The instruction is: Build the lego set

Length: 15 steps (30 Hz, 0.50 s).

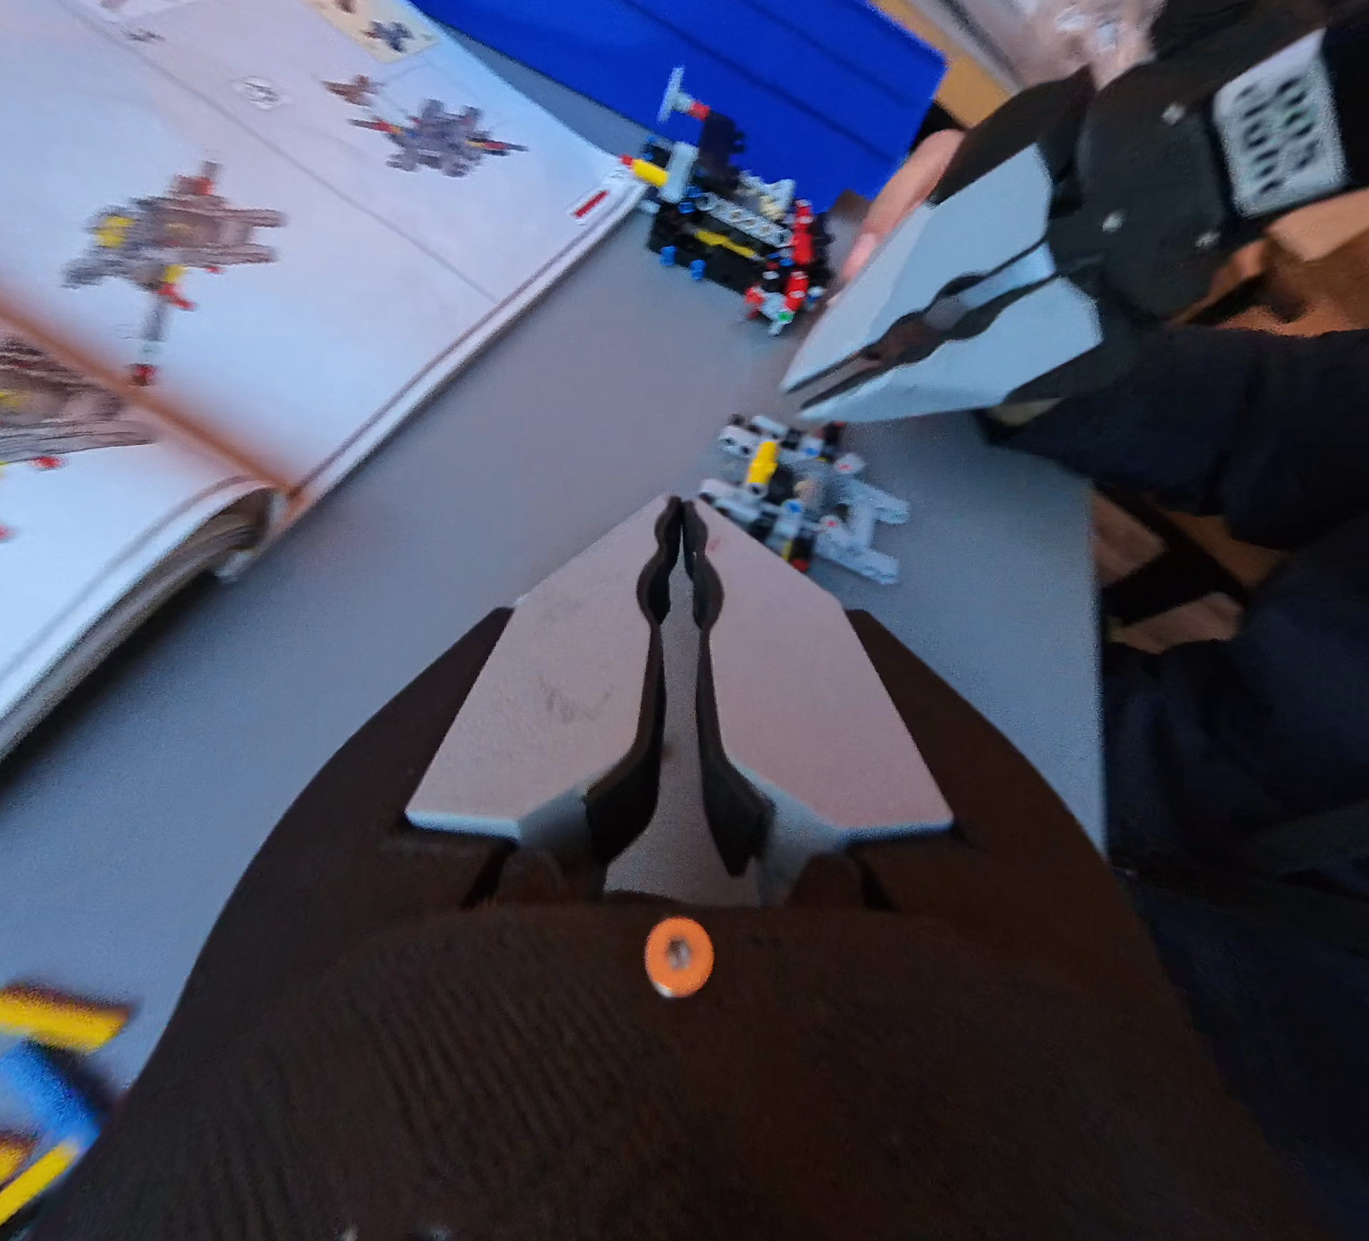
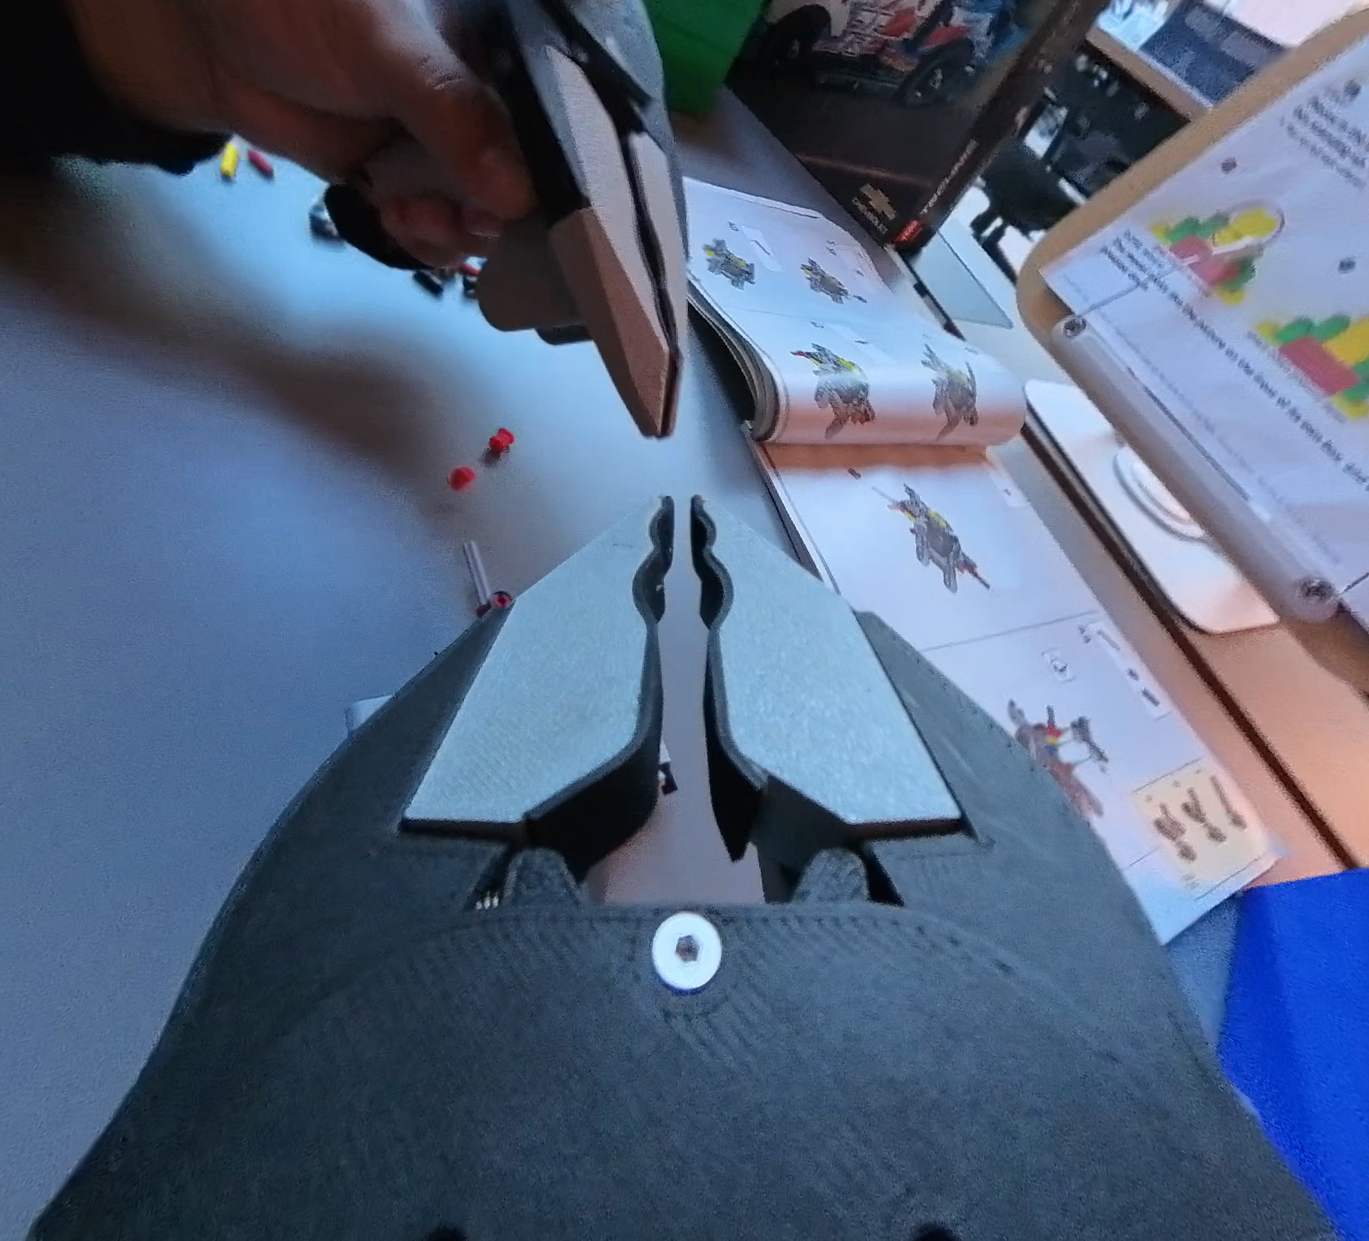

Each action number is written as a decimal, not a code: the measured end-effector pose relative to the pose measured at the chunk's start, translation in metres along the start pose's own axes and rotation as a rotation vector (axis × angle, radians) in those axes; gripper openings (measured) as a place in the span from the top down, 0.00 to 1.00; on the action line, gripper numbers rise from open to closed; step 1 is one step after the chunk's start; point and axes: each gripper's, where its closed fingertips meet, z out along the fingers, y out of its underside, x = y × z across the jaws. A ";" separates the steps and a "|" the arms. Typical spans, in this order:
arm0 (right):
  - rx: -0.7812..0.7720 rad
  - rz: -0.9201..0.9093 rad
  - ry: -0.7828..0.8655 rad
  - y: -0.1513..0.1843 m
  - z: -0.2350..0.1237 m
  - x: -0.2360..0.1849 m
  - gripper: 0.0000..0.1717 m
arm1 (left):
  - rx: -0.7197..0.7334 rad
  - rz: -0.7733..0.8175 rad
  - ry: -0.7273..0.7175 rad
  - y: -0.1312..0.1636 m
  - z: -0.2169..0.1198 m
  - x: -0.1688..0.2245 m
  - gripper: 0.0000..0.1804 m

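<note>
Here, left gripper [image 1: 680,507] closed on nothing, tips meeting above grey table [image 1: 518,405], just beside small white brick assembly [image 1: 804,501]. Right gripper [image 2: 681,505] slightly parted, bare, near red pegs [image 2: 481,461] and open instruction booklet [image 2: 963,538].

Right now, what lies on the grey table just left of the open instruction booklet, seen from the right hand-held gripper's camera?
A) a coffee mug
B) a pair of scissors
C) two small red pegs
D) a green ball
C: two small red pegs lie loose on the grey table, left of the open instruction booklet; no ball, scissors or mug shows there.
</note>
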 end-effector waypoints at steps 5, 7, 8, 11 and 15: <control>0.046 0.170 -0.030 0.002 -0.006 0.013 0.99 | -0.022 0.071 -0.144 -0.001 -0.016 -0.022 1.00; 0.044 0.176 -0.045 0.002 -0.006 0.010 0.99 | -0.060 0.077 -0.153 0.005 -0.015 -0.025 1.00; 0.037 0.166 -0.044 0.003 -0.005 0.008 0.99 | -0.091 0.091 -0.157 0.009 -0.016 -0.026 1.00; 0.027 0.130 -0.034 0.002 -0.005 0.006 0.99 | -0.274 0.127 -0.116 0.037 -0.018 -0.022 1.00; 0.033 0.134 -0.040 0.001 -0.006 0.005 0.99 | -0.467 0.289 -0.184 0.067 -0.027 -0.028 0.98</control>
